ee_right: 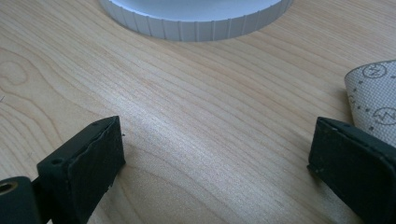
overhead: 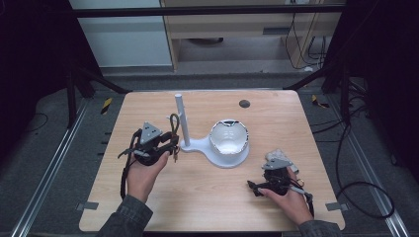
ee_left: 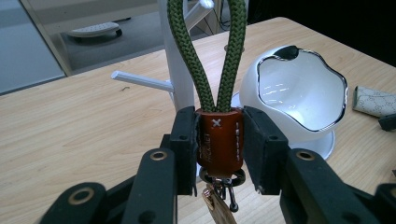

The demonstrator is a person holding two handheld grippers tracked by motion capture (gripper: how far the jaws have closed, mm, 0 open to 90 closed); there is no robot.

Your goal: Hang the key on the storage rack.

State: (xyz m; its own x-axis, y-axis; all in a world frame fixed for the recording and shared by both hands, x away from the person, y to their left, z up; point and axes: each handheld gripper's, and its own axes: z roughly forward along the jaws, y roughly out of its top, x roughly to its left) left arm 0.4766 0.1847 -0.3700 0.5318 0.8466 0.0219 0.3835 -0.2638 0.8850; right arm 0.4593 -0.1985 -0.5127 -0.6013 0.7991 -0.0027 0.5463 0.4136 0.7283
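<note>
My left gripper [ee_left: 218, 140] is shut on a key strap [ee_left: 219, 135]: a brown leather sleeve with a green rope loop [ee_left: 205, 56] rising from it and metal rings hanging below. In the high view the left gripper [overhead: 168, 143] holds the key strap [overhead: 174, 126] just left of a white stand [overhead: 182, 118] with an upright post and side pegs [ee_left: 140, 80]. A white bowl [overhead: 228, 137] sits on the stand's base. My right gripper [ee_right: 217, 154] stands open low over the bare wood, and in the high view the right gripper [overhead: 259, 187] rests at the table's front right.
A small patterned beige pouch [ee_right: 373, 93] lies beside the right gripper's far jaw, and the pouch [overhead: 279, 157] sits right of the stand. The stand's ribbed base rim [ee_right: 196, 23] lies ahead. A dark round hole [overhead: 244, 103] marks the table's back.
</note>
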